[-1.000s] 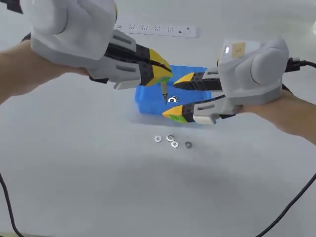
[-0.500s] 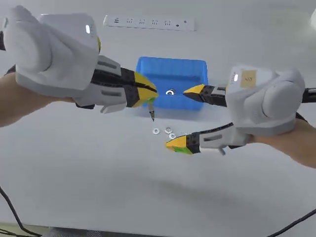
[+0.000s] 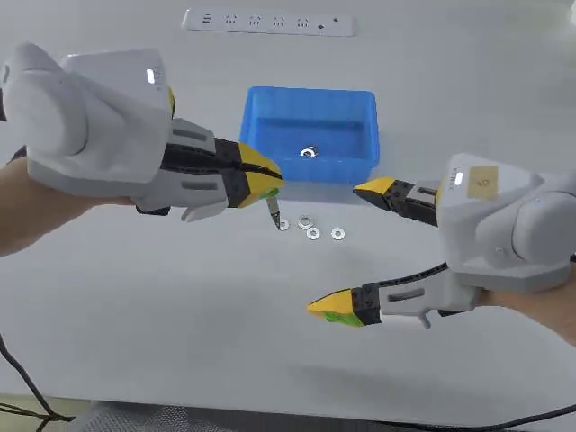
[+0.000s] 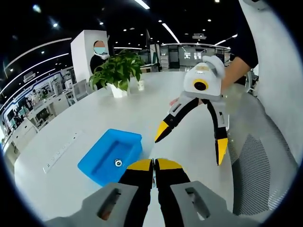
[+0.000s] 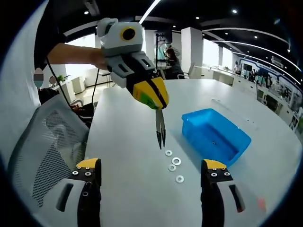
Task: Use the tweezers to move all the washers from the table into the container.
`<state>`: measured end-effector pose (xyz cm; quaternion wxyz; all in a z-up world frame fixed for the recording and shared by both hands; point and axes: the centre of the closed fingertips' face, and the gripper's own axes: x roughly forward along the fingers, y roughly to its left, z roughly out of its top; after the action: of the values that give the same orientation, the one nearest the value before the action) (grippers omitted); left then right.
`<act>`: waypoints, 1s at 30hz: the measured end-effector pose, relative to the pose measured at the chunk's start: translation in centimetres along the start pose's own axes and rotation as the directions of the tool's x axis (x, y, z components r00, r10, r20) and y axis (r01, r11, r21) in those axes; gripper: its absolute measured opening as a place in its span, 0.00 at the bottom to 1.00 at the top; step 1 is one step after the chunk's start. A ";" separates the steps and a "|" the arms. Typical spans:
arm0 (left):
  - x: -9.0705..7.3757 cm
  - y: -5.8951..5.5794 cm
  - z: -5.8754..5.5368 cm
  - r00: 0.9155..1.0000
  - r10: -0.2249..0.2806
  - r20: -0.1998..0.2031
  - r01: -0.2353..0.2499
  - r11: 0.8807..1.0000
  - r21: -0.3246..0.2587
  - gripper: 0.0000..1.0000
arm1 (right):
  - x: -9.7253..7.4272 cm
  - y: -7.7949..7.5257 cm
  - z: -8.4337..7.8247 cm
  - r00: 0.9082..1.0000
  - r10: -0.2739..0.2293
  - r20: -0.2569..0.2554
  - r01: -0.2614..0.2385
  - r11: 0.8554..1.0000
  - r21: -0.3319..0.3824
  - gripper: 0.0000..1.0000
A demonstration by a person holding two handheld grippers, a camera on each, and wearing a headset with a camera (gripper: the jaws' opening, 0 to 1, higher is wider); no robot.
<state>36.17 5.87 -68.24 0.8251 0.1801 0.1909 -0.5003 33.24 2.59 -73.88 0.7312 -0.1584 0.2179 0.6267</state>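
The white counter (image 3: 180, 324) carries everything. Toward its far side sits the blue container (image 3: 310, 169), an open rectangular tub standing upright.

The left gripper (image 3: 270, 180) reaches in from the left. Its yellow-tipped jaws are pressed together on the upper end of the tweezers (image 3: 274, 214). The right gripper (image 3: 335, 248) comes in from the right with its jaws spread wide and nothing between them. One tip is near the container's front wall and the other is well out over bare counter, nearer the person.

The tweezers hang point-down from the left gripper, close to upright. In the right gripper view their two thin tips (image 5: 160, 142) look slightly parted with no washer between them. They sit just above and beside the nearest washer of the group.

One washer (image 3: 309, 153) lies flat on the container floor, and it also shows in the left gripper view (image 4: 118, 162). Four loose washers (image 3: 311, 229) lie in a small cluster on the counter just in front of the container, close to one another but not stacked.

By this count the task is early: one washer is delivered and four are left to move. The step in hand appears to be lining up the tweezers on the leftmost washer (image 3: 284, 225) for the next pick.
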 end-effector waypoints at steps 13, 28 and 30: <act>0.9 -0.3 -0.3 1.000 -0.007 0.004 0.007 1.000 0.011 0.06 | -0.5 0.7 -1.1 1.000 0.028 -0.014 -0.028 0.999 0.035 0.99; 1.2 0.7 -1.3 1.000 0.010 -0.008 -0.010 1.000 0.004 0.06 | -0.6 1.4 -2.0 0.998 0.052 -0.031 -0.050 0.997 0.058 0.96; 1.3 0.6 -1.2 1.000 0.004 0.001 -0.004 1.000 -0.002 0.06 | -0.5 1.4 -2.5 0.997 0.055 -0.048 -0.053 0.997 0.056 0.96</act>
<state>37.13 5.73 -69.81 0.8265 0.1792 0.1907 -0.4985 31.53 1.18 -75.69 0.7124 -0.1479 0.2570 0.6361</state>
